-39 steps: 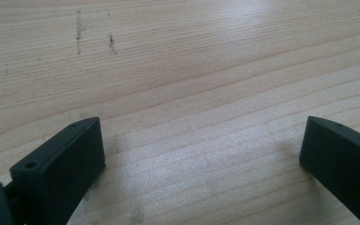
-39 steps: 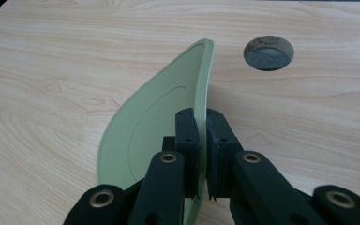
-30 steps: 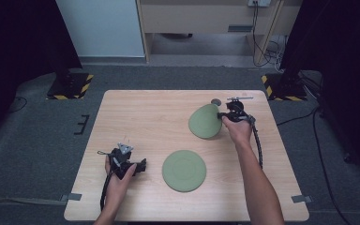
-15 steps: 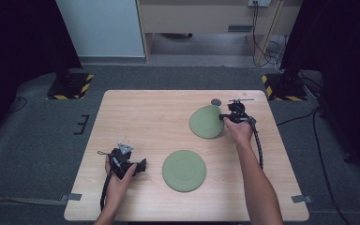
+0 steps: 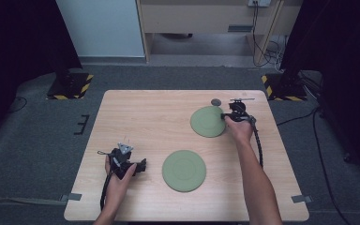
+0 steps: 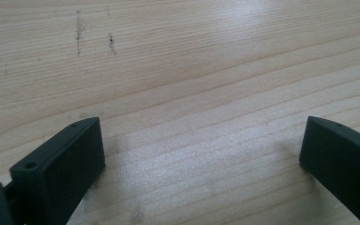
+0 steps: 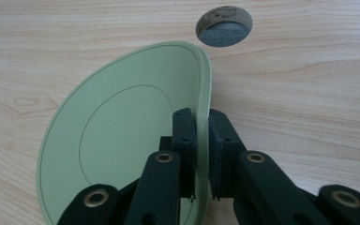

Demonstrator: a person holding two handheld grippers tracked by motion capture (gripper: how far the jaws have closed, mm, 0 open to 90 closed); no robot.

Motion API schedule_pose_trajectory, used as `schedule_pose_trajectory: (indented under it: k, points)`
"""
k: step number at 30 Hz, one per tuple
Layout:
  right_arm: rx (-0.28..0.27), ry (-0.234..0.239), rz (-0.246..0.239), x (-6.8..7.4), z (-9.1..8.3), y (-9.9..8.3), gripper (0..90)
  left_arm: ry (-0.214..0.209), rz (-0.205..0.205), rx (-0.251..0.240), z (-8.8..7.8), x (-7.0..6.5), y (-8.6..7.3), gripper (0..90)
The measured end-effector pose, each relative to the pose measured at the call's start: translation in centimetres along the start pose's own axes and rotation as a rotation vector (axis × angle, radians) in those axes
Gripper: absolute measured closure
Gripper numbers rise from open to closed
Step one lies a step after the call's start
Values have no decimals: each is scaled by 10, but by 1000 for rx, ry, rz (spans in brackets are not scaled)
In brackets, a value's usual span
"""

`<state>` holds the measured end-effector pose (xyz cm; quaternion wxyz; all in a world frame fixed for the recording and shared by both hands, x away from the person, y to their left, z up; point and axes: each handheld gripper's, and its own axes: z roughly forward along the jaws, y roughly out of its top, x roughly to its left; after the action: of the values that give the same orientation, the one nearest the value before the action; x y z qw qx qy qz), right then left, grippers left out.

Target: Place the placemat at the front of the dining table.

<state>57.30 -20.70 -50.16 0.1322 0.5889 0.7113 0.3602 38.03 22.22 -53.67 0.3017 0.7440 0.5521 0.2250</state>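
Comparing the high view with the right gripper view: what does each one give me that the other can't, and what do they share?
High view: the second green plate lying flat near the table's front, and the left gripper resting beside it with its jaws apart.

Right gripper view: the right gripper has its jaws closed on the rim of the far plate, one jaw on each face.

Both: that far plate, the wooden table, and the round hole in the tabletop just beyond the plate.

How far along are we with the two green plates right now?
Done: nothing looks finished; the near round green plate lies alone, flat on the wooden table. In hand: the right gripper is clamped on the rim of the far green plate, near the table's round hole. Left: probably bringing the plates together. The left gripper rests open, empty.
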Motion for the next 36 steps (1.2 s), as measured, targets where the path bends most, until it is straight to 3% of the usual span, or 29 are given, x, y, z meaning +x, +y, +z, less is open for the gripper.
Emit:
schedule_pose_trajectory:
  k: [3,5,8,12,19,23,28,36]
  points:
    - [-2,-10,0,-1,2,0,764,-2,2,0,0,0,0,0]
    - [-2,-66,0,-4,3,-1,592,-5,5,-1,2,-1,1,0]
    - [-26,-74,10,-5,-1,1,502,-6,5,-1,2,-1,2,0]
    - [-70,-72,-1,0,-15,7,391,-5,5,-1,2,-1,1,0]
    - [-85,-52,-24,6,-36,11,218,-5,4,-1,2,-1,1,0]
    - [-59,-48,-34,8,-43,10,171,-5,4,0,2,-1,2,0]
    - [-97,-6,-71,13,-64,3,121,-5,4,0,2,-1,2,0]
    - [-110,7,-95,12,-86,-13,99,-2,2,-1,2,-2,2,0]
